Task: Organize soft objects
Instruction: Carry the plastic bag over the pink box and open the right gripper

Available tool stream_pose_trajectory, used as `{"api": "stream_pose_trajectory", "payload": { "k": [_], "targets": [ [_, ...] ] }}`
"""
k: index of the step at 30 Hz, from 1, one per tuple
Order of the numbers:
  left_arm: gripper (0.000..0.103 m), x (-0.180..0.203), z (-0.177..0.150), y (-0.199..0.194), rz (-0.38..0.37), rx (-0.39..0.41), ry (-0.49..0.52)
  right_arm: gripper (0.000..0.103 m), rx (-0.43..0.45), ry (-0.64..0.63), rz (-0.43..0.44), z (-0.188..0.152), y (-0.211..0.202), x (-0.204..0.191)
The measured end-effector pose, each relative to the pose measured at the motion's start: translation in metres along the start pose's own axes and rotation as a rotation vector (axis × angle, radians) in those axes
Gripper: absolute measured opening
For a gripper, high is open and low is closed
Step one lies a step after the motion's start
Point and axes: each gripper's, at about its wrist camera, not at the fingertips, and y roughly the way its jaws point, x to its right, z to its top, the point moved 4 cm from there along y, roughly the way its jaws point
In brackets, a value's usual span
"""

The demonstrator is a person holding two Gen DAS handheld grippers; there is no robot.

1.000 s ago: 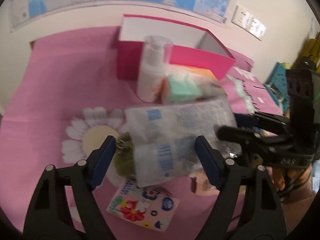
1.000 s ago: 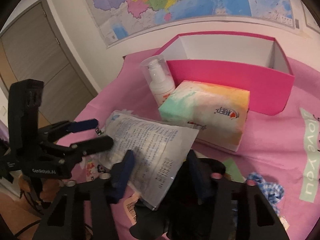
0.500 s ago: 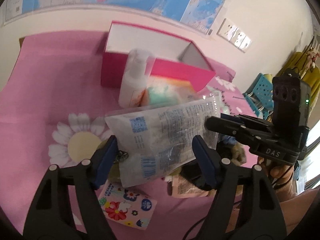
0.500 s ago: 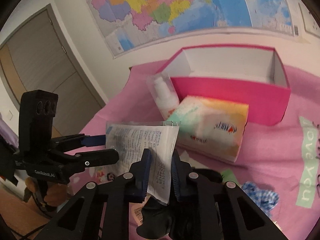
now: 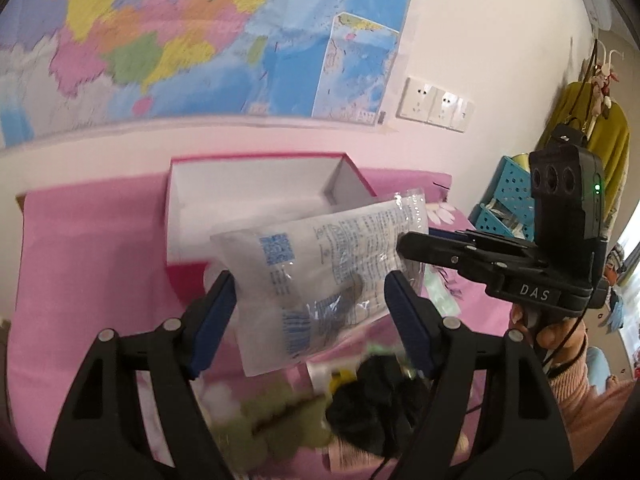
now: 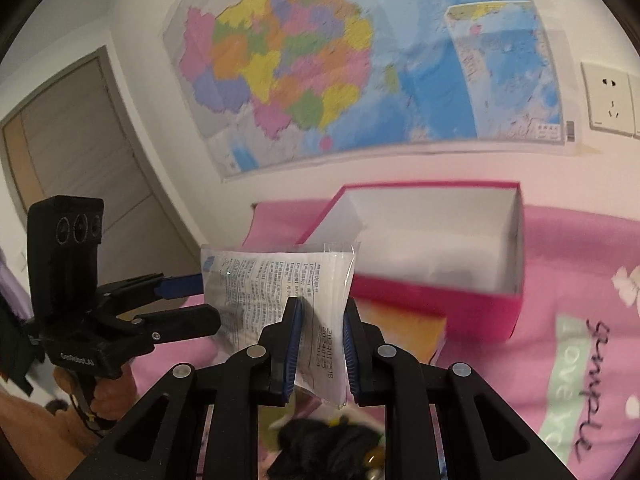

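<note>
Right wrist view showed the right gripper (image 6: 319, 340) with its jaws clamped on the clear plastic packet (image 6: 276, 284), held up in front of the pink box (image 6: 436, 304). That box looked empty, so sorting had barely begun. The left gripper (image 5: 310, 312) had its jaws apart, flanking the packet without visibly pressing, above other soft items on the pink cloth (image 5: 92, 272).

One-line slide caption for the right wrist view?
Right gripper pinches a printed plastic packet above the pink bedspread, open pink box just beyond.
</note>
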Motion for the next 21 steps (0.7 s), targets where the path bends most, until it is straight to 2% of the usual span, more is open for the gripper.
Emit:
{"api": "stream_pose_trajectory", "payload": {
  "k": [8, 16, 21],
  "targets": [
    [0.076, -0.01, 0.049, 0.063, 0.051, -0.059, -0.018, 0.019, 0.025, 0.056, -0.052, 0.043, 0.023, 0.046],
    [0.076, -0.025, 0.054, 0.119, 0.108, -0.168, -0.062, 0.02, -0.033, 0.117, -0.109, 0.055, 0.065, 0.09],
    [0.076, -0.031, 0.051, 0.138, 0.156, -0.215, -0.067, 0.02, -0.072, 0.135, -0.151, 0.051, 0.083, 0.105]
  ]
}}
